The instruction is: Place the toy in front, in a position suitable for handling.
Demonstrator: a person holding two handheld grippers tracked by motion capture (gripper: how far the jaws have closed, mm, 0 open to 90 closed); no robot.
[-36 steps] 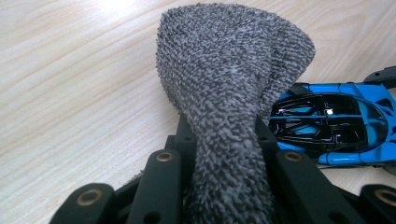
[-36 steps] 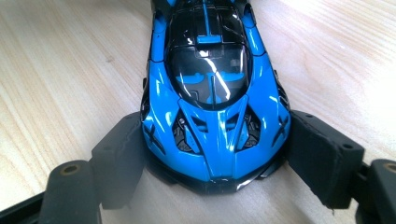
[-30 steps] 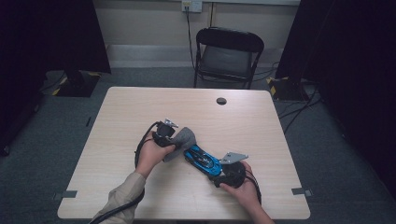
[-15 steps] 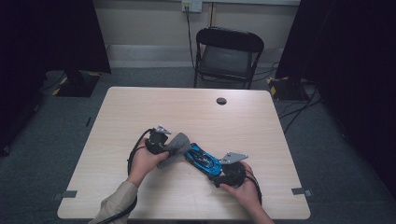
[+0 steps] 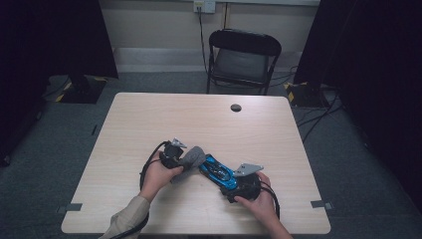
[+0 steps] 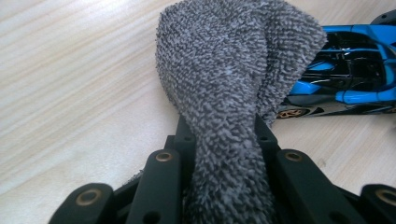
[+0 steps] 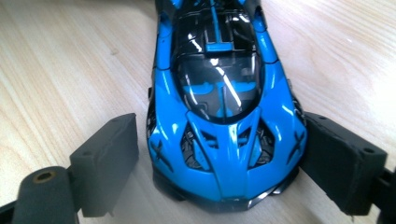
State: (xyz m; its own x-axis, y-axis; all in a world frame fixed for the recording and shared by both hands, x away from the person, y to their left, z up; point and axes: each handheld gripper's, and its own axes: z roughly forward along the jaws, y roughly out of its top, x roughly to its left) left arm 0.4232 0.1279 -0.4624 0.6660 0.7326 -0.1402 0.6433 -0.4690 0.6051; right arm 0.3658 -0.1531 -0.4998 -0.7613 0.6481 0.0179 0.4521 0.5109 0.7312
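On the high view I have both hands low at the near half of the table (image 5: 149,119), with the blue toy car (image 5: 217,171) lying between them, nose toward the near right and tail toward the far left.

My left gripper (image 5: 175,155) is clenched on a grey terry cloth (image 5: 190,158); in the left gripper view the cloth (image 6: 233,93) is pinched tight between the black jaws and stands up as a rounded bundle in front of them. Its far edge sits just beside the car (image 6: 345,79), and I cannot tell from that view whether the two touch. From above, the cloth bundle lies against the tail end of the car.

My right gripper (image 5: 238,182) is at the nose end of the car. In the right gripper view the jaws have just been opening: the car (image 7: 224,116) is between them, the left pad stands clear of its flank with wood showing in the gap, the right pad is at the other flank, so the grip is released
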